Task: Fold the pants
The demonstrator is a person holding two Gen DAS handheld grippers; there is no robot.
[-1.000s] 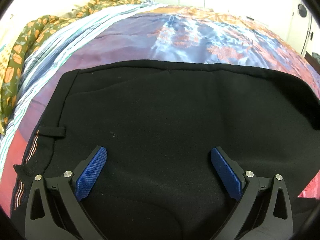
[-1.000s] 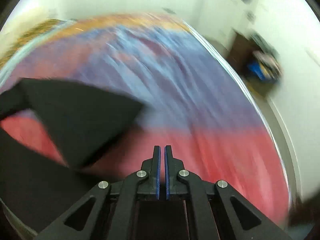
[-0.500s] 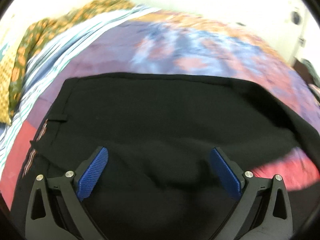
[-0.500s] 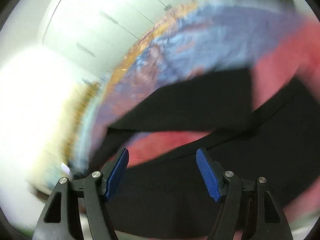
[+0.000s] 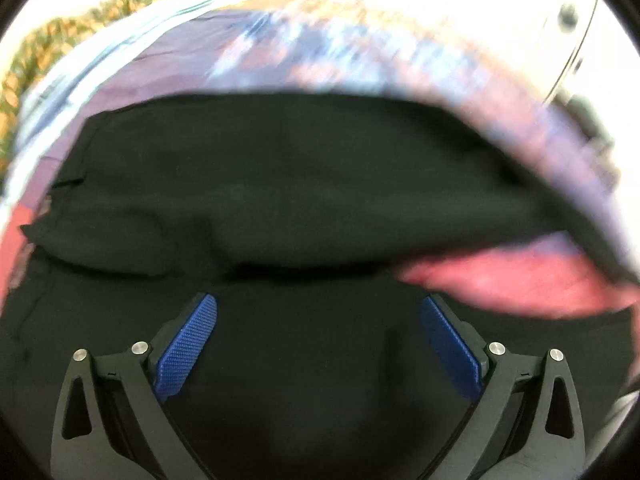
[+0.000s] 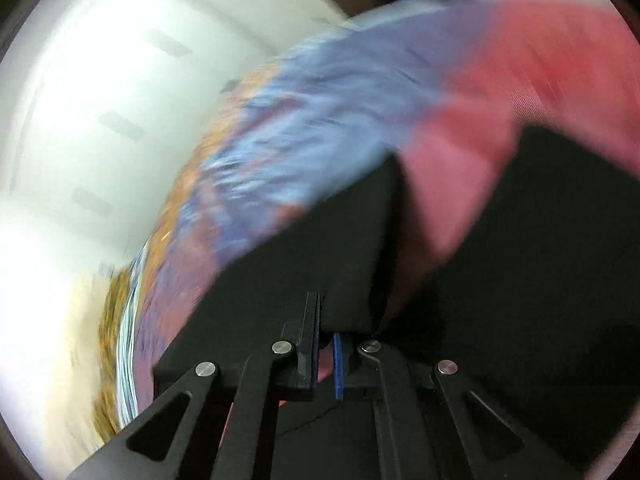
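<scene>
The black pants lie spread on the bed and fill most of the left wrist view. One part is lifted over the rest, and a strip of red bedspread shows under it at the right. My left gripper is open and hovers just above the black cloth near its near edge. In the right wrist view my right gripper is shut on an edge of the black pants, which hang forward from its jaws. The view is blurred by motion.
The bedspread is patterned in blue, purple and red. A green and orange floral cloth lies along the far left edge of the bed. White walls and cupboards stand beyond the bed.
My right gripper went from shut to open, then shut on an edge of the pants and lifted it. The left gripper stayed open and drew back slightly; the cloth bunched up.
</scene>
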